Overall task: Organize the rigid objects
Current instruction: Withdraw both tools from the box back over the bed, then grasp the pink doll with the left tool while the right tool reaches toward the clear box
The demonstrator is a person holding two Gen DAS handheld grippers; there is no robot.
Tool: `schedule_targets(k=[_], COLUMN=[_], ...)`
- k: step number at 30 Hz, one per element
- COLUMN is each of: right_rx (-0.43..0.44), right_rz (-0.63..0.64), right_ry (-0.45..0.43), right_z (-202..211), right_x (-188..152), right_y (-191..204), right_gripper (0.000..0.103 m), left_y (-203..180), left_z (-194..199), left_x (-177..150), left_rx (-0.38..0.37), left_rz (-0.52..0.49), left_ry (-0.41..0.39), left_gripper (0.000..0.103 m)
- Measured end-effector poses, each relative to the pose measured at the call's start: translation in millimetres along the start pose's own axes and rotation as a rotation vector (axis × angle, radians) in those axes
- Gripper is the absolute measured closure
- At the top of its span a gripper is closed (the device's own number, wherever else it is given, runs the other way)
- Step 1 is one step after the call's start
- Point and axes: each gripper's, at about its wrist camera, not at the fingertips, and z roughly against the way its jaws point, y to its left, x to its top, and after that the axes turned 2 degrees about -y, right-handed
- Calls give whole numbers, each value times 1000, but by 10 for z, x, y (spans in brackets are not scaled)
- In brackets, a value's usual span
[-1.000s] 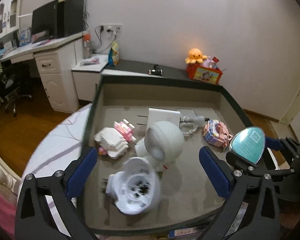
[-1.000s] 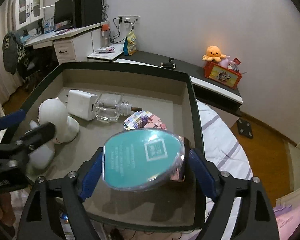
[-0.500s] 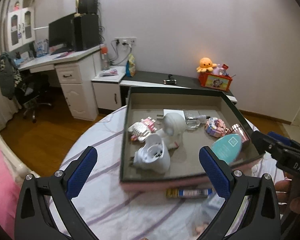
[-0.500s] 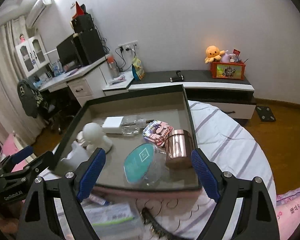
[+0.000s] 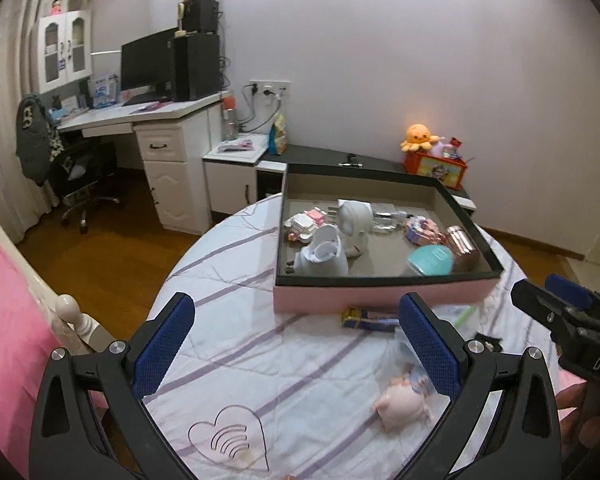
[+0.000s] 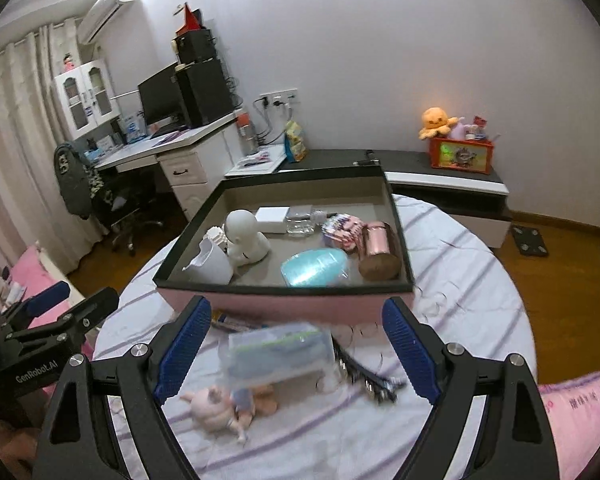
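Bed (image 5: 260, 360) w/ white, purple-striped sheet fills the lower part of both views. On it sits a big shallow box (image 6: 284, 300), pink outside, dark rim, grey floor.

Inside the box, from right wrist view: white jug-like item (image 6: 212, 264) at near left corner, white round-headed figure (image 6: 244, 236) just behind it, white flat block (image 6: 272, 214) and clear glass bottle (image 6: 300, 222) toward the back. A pink patterned block toy (image 6: 342, 230) lies mid-right; rose-gold can (image 6: 378, 250) on its side by the right wall. Teal oval case (image 6: 314, 268) lies flat near the front wall, just beside the can.

Outside the box, on the sheet: clear plastic pouch (image 6: 278, 354) (blurred) just in front of the box, small pink doll (image 6: 216, 406) touching its near edge, dark hair clips (image 6: 364, 376) to the right.

Left gripper (image 5: 300, 348): fingers spread wide, nothing btwn them, hovering over the sheet short of the box. Right gripper (image 6: 296, 350): also spread wide, gripping nothing; pouch seen btwn fingers but lying on the bed below.
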Motion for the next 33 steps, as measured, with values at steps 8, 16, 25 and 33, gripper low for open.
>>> schedule_targets(k=[8,16,25,33], right_rx=[-150,-180,-134,-87], right_rz=[-33,-8,25,7], right_ry=[-14,-8,0,-12], right_z=[392,533,532,531], right_x=[-283,-367,-400,-417], right_y=[164,286,220,138], right_gripper=[14,14,14,14], left_y=[90,195,172,25], left_z=[216,275,350,442], left_x=[-133,-256,-340,-340], left_rx=[-121,-162,-111,-71], left_rz=[-37,-18,33,-10], left_ry=[-2,12,-2,-14], left_gripper=[0,0,0,0])
